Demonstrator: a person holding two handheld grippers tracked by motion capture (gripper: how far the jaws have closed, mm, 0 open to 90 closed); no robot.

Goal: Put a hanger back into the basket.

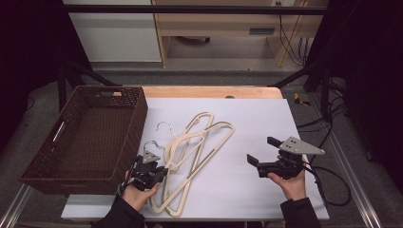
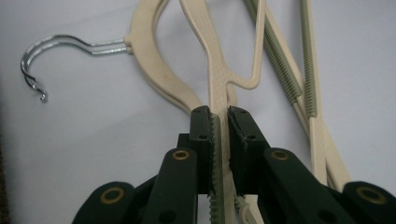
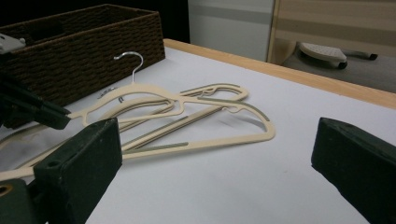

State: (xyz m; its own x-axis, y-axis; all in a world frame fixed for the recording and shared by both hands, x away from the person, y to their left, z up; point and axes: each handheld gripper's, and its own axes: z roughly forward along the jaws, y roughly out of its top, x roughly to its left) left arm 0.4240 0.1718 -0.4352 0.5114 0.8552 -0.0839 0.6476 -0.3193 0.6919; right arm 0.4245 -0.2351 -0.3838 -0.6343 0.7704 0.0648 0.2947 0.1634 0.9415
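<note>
Your left gripper [image 2: 223, 122] has its jaws pinched tight on a cream hanger [image 2: 219, 88], right on the slim arm where it runs down from the shoulder curve. The pads sit on both flanks of that strip, so the grip looks good. Just past your fingertips, to their left, the chrome hook [image 2: 35, 65] lies flat on the white table [image 2: 84, 154], and a second hanger [image 2: 299, 84] lies close off to their right, its ribbed bars crossing under the one you hold.

That overlap is your worry. Lift straight up and slowly, and watch whether the neighbour rides along; if it does, pause and shake it loose low over the table. You hold the hanger far from its middle, so I'd expect the hook end to droop once it's clear.

Your right gripper [image 1: 262, 151] hovers over bare table with its jaws wide apart, nothing between them, well clear of the pile. Bring it in to pin the lower hanger if it snags. The brown wicker basket [image 1: 90, 137] sits just beside your left hand [image 1: 139, 194], a short carry if that's the destination.
</note>
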